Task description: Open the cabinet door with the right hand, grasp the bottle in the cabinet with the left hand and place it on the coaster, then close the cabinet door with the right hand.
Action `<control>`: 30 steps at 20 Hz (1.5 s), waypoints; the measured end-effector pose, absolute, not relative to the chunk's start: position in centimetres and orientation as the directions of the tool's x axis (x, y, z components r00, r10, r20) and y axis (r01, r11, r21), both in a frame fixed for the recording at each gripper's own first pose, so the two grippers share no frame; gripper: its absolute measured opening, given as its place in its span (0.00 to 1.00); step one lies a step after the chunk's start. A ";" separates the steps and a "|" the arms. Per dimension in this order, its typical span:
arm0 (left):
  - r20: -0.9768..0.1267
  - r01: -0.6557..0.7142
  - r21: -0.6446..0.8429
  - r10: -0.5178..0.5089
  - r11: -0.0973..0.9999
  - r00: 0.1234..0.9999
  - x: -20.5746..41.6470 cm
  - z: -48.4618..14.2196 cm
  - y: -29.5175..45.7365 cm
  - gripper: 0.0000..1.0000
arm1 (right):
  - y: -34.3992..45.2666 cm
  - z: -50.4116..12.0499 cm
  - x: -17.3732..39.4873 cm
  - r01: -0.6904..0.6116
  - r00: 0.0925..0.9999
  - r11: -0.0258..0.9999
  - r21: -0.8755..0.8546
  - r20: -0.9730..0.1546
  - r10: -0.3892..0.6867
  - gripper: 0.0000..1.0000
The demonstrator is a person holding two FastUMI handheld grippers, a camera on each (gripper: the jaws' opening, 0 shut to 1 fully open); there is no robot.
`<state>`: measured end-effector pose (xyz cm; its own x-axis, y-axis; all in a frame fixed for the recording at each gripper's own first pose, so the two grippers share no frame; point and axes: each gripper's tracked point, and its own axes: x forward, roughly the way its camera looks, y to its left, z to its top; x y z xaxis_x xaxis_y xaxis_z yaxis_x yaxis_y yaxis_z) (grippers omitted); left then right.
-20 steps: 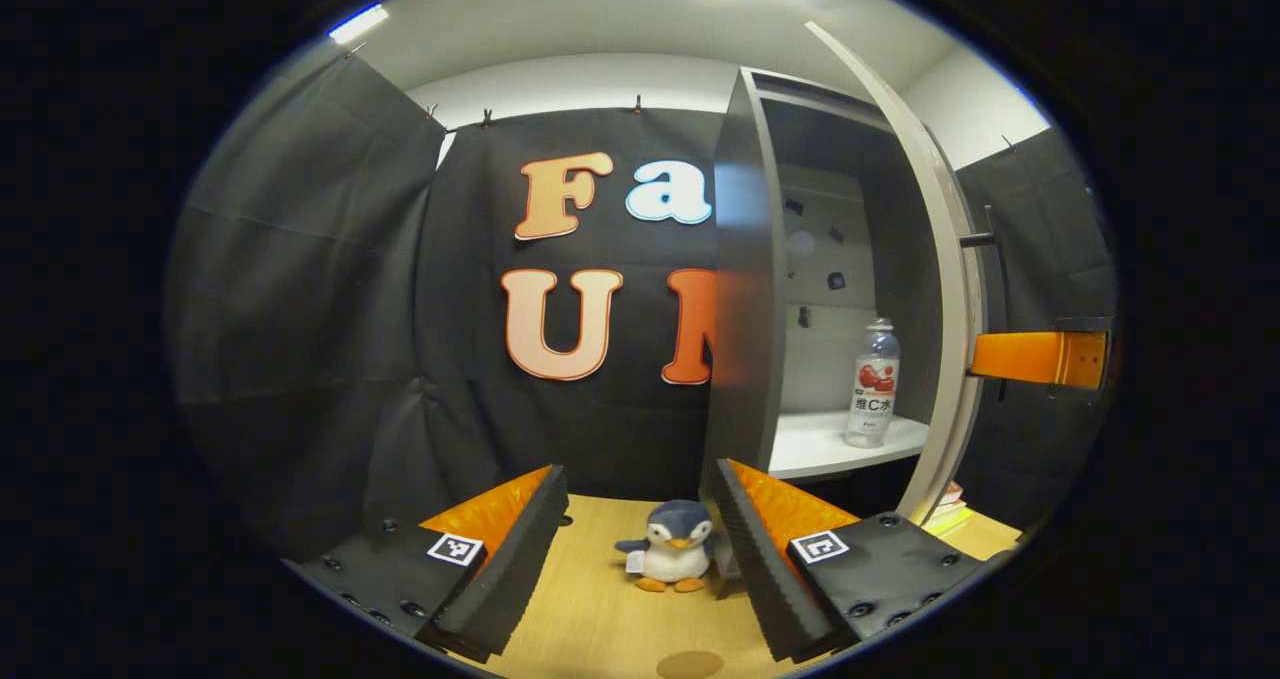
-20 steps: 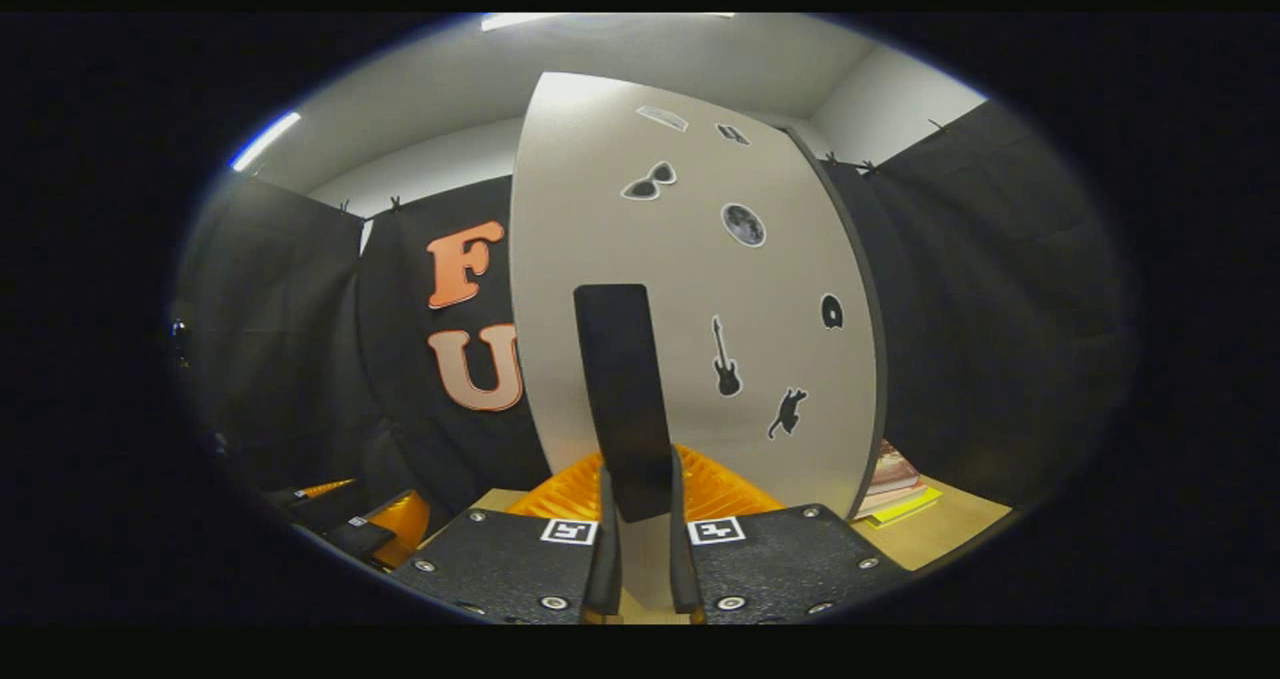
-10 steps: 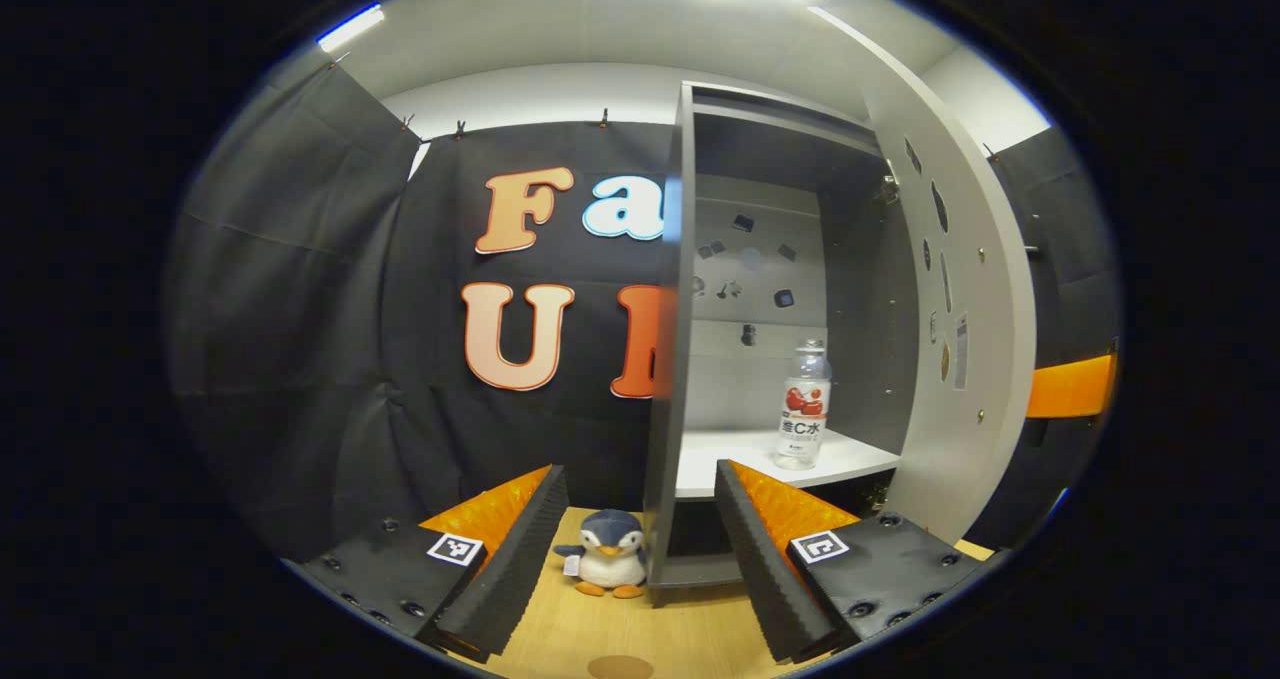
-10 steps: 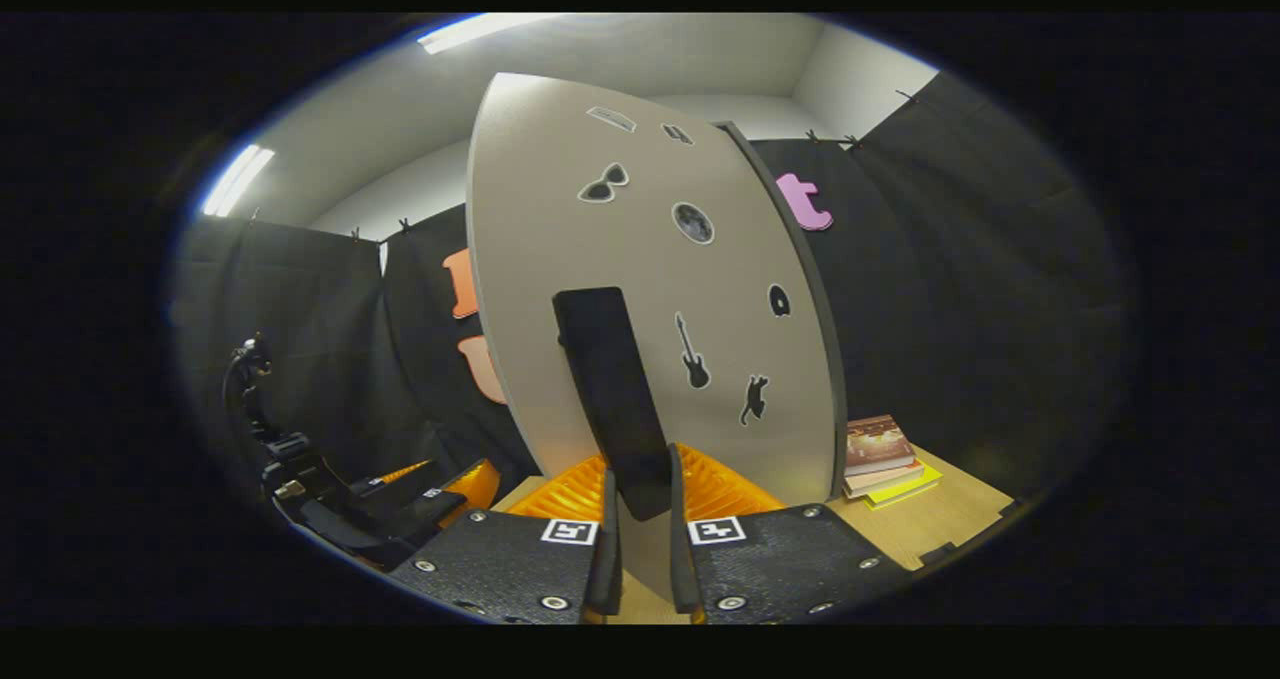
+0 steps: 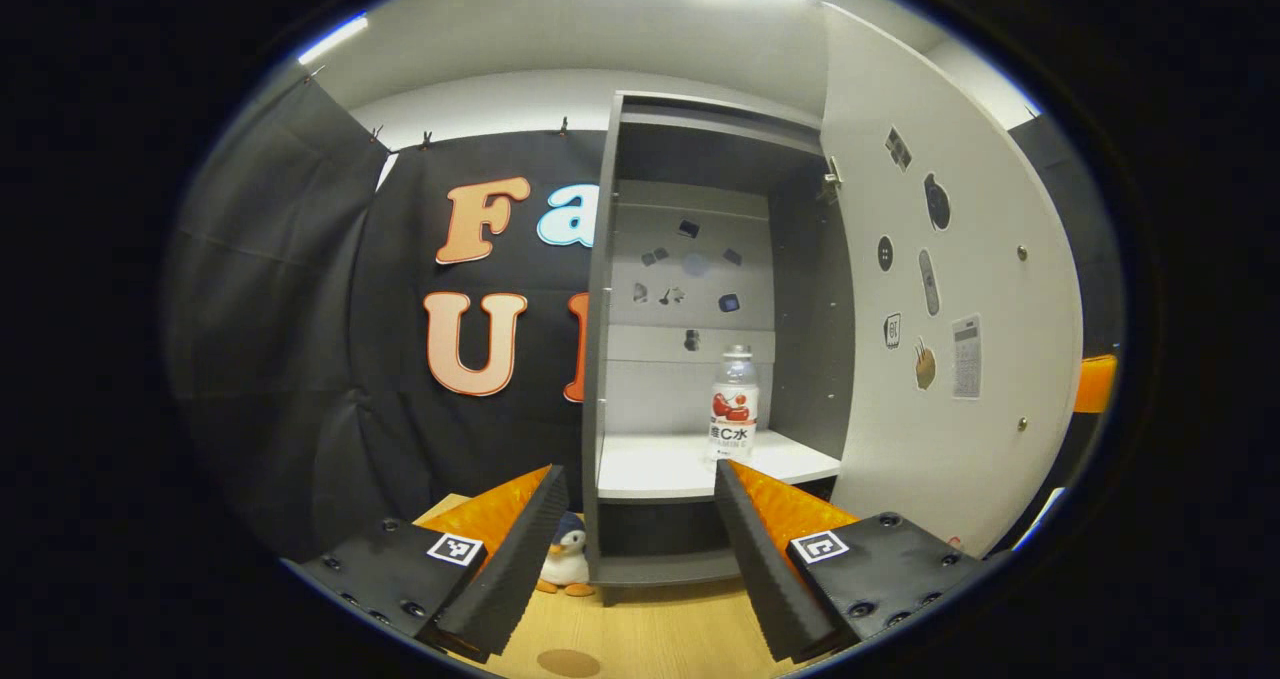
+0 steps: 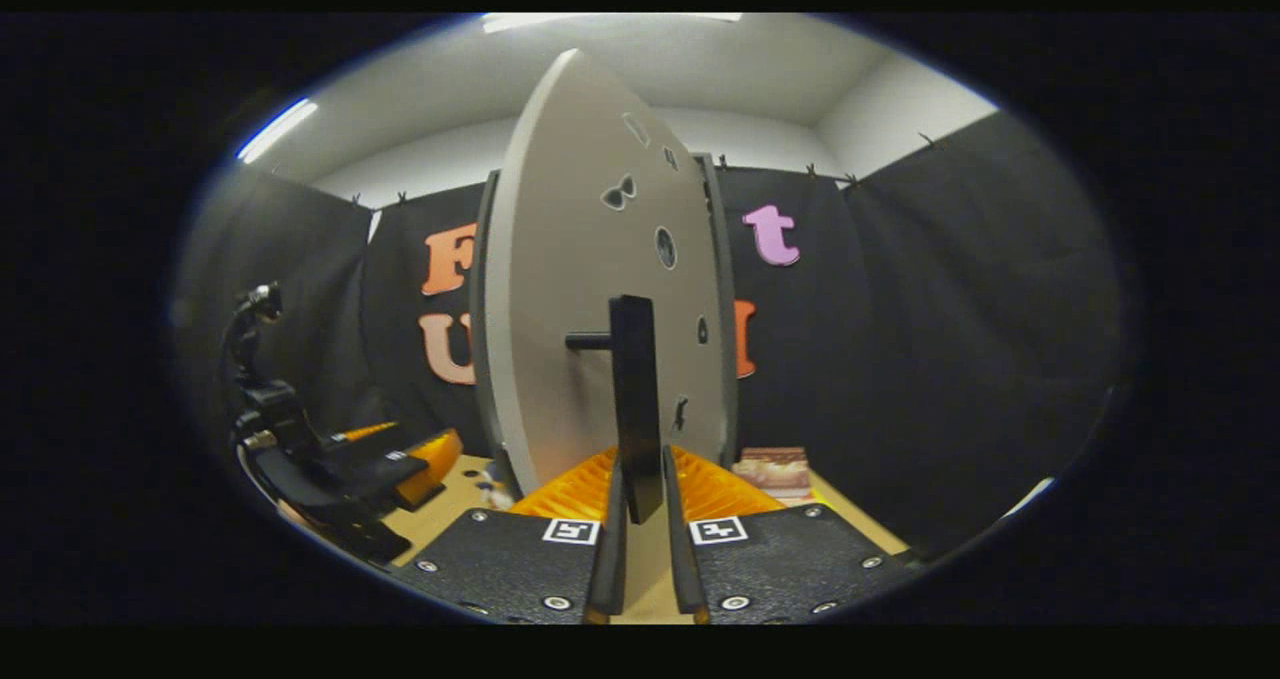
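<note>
With the cabinet door (image 5: 950,339) swung wide, the right tool (image 6: 640,559) is clamped on the door's handle (image 6: 635,409), a vertical bar. Bottle (image 5: 734,404) stands upright, cap up, on the cabinet shelf (image 5: 660,464), ahead of the left tool (image 5: 635,559), just above its right finger. Left tool gapes, holding nothing. Coaster (image 5: 568,662) lies flat on the counter (image 5: 660,634) below it.

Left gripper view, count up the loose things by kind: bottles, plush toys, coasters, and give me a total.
Bottles: 1, the bottle upright on the cabinet shelf.
Plush toys: 1, the penguin on the table, partly behind a finger.
Coasters: 1, the coaster on the table.
Total: 3.
</note>
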<state>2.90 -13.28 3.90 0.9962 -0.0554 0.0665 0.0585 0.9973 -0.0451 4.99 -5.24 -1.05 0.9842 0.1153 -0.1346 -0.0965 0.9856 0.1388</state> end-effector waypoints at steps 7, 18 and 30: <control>0.082 0.132 -0.033 -0.129 0.991 0.988 0.7 4.6 -19.3 0.99 | -13.1 -2.3 6.1 -0.015 0.990 0.987 0.159 -0.136 0.037 0.18; 0.046 0.131 -0.041 -0.129 0.990 0.991 -0.8 3.6 -21.6 0.96 | -17.2 -4.7 4.5 -0.017 0.989 0.996 0.083 -0.142 0.029 0.23; 0.042 0.115 -0.023 -0.114 0.993 0.993 0.0 3.1 -20.7 0.96 | -12.3 -1.2 -1.2 -0.095 0.987 0.981 0.167 -0.110 0.114 0.75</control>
<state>-0.03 -20.69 3.14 0.9925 -0.1143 0.0424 0.1153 0.9931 -0.0228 -1.21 -12.32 -1.19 0.9873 0.1145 -0.1099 -0.0952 0.9814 0.1669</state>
